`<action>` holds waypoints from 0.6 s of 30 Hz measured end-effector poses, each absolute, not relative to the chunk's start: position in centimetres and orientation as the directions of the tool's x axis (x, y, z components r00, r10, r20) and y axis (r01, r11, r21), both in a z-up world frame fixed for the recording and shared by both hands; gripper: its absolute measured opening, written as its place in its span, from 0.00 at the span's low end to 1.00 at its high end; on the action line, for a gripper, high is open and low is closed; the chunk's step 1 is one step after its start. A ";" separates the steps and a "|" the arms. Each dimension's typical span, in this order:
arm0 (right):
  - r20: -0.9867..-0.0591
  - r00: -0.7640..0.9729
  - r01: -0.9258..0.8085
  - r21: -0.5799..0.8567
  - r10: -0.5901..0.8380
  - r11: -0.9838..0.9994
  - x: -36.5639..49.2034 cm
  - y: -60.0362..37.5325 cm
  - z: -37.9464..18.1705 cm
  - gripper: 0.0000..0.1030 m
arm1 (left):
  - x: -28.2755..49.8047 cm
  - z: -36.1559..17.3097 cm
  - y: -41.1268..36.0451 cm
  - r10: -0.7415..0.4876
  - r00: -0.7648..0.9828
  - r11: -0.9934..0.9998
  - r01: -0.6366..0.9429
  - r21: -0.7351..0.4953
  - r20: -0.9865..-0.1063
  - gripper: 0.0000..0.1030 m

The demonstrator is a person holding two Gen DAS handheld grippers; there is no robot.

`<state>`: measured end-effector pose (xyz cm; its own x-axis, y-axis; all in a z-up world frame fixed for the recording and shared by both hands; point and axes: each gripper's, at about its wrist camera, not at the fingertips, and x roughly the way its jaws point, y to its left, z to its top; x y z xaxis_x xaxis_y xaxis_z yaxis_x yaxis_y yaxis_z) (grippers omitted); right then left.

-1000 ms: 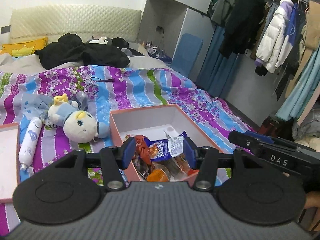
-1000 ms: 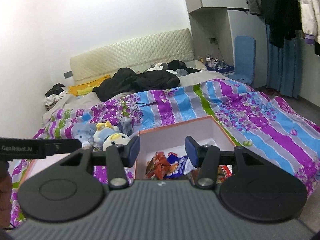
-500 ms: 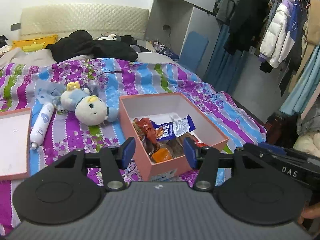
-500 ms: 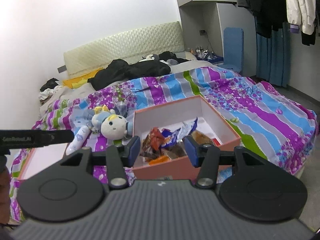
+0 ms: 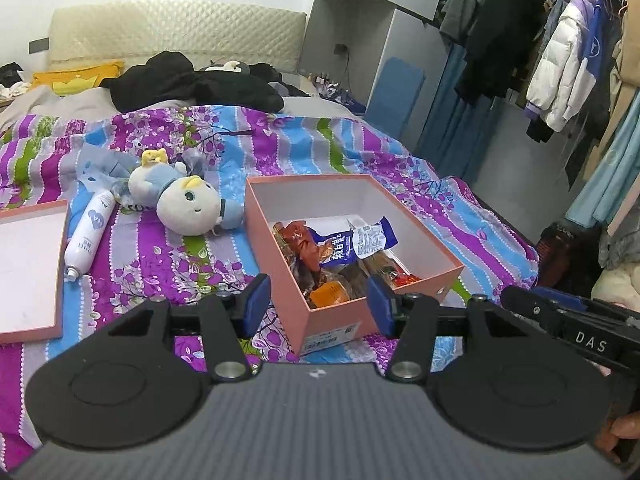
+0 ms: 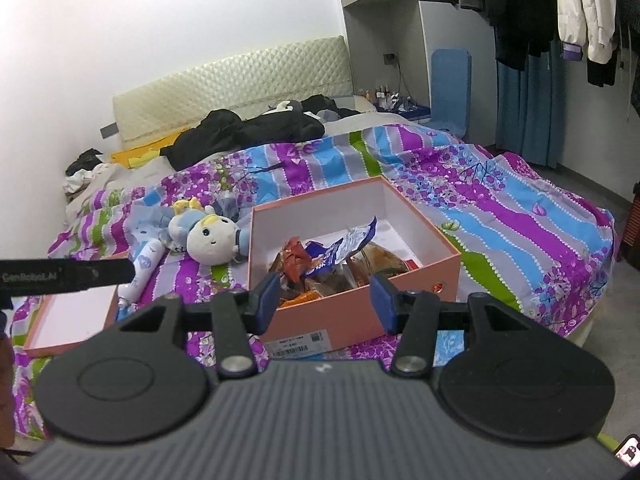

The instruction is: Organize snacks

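Bedroom w/ a bed under a purple/blue/green striped floral quilt (image 5: 152, 256), padded cream headboard (image 5: 172, 36) at the far end, black clothes (image 5: 192, 84) heaped by the pillows, coats on a rail (image 5: 560, 60) off to the right. Landmark = the open pink box (image 5: 420, 292) sitting on the quilt near the bed's foot.

Going left to right rel. to the box: far left, the box's pink lid (image 5: 28, 268) lies upturned on the quilt; nearer the box, a white spray bottle (image 5: 90, 236) lies on its side, just beside the lid; then a plush doll (image 5: 188, 204) w/ blue outfit lies just left of the box's far corner, close to its wall. Inside the box: snacks (image 5: 340, 256) piled at the near end, i.e. a blue/white packet (image 5: 356, 240) on top, orange-brown wrappers (image 5: 300, 244) left of it, an orange pack (image 5: 332, 292) at the near wall; far end of the box shows bare white floor.

Left gripper (image 5: 318, 304) hovers in front of the box's near corner, blue pads spread apart, nothing btwn them. Right gripper (image 6: 324, 296) hovers before the box's near wall, pads likewise spread, pinching nothing. Right of the box: quilt only, then the floor
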<state>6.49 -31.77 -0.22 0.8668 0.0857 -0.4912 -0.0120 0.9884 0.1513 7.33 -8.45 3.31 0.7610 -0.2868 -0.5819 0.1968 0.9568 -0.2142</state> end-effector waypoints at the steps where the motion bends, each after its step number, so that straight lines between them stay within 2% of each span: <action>1: -0.491 0.867 -0.012 0.151 0.085 0.988 6.5 -31.8 -0.2 0.50 | 7.4 3.3 -8.4 -0.287 0.761 0.957 0.197 -0.215 -0.582 0.58; 14: -0.489 0.869 -0.011 0.148 0.083 0.989 6.5 -32.1 -0.1 0.50 | 7.5 3.2 -8.7 -0.296 0.756 0.954 0.205 -0.218 -0.584 0.64; 18: -0.487 0.870 -0.005 0.141 0.074 0.990 6.5 -32.2 0.0 0.50 | 7.5 3.2 -8.7 -0.297 0.755 0.954 0.209 -0.215 -0.585 0.72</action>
